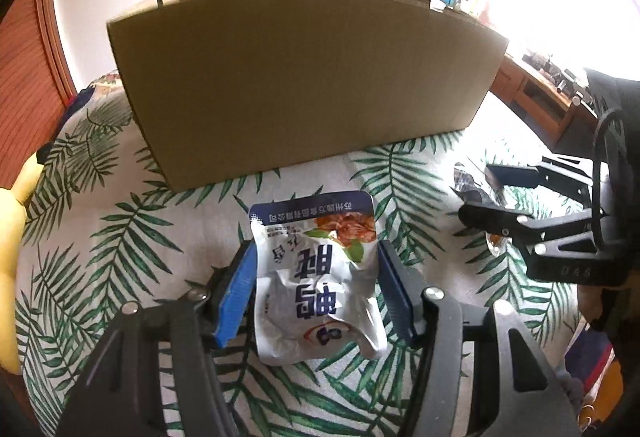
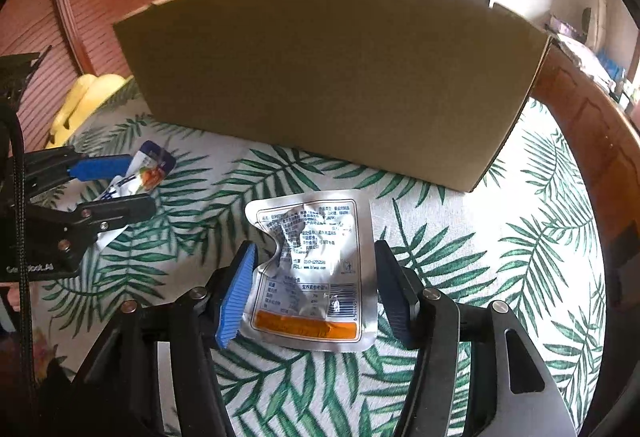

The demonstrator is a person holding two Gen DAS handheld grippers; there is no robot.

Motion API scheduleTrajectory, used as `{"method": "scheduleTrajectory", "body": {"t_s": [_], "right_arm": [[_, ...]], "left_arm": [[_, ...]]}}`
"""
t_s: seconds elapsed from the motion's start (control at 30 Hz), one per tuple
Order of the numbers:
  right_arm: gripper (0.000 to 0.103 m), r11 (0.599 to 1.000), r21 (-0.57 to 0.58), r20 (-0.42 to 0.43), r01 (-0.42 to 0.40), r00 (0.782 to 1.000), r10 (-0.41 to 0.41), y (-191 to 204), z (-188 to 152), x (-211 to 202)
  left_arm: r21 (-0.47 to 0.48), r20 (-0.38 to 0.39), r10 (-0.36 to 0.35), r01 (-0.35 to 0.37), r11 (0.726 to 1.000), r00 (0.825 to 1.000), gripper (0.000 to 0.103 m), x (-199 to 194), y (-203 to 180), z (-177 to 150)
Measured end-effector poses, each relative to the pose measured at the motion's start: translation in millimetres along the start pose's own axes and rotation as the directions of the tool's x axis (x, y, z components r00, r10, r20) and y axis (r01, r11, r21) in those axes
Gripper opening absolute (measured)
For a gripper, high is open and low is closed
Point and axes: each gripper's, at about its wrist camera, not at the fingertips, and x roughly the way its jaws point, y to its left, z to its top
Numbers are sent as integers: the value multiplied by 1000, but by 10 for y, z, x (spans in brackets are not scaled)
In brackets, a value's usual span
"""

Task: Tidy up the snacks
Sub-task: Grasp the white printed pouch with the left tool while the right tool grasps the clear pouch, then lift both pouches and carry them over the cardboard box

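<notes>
While the big cardboard box [image 1: 304, 77] stood beyond both sets of jaws on the leaf-print cloth [image 1: 120, 237], each gripper had a snack pouch between its fingers. The left gripper [image 1: 316, 293] pinched a crumpled white-and-blue pouch [image 1: 316, 277], its pads pressing both side edges and its printed face up. The right gripper [image 2: 312, 293] straddled a silver pouch [image 2: 316, 269] lying label side up on the cloth; the blue pad touched its notched edge, while the far pad stood just beside the other edge, so no firm grip showed.
</notes>
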Motion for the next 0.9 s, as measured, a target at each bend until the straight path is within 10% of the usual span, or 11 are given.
{"method": "scheduleTrajectory", "body": {"t_s": [0.9], "right_arm": [[60, 999, -50, 172, -2, 985, 11, -75, 316, -916]], "left_arm": [[107, 209, -3, -20, 994, 978, 59, -965, -338, 730]]}}
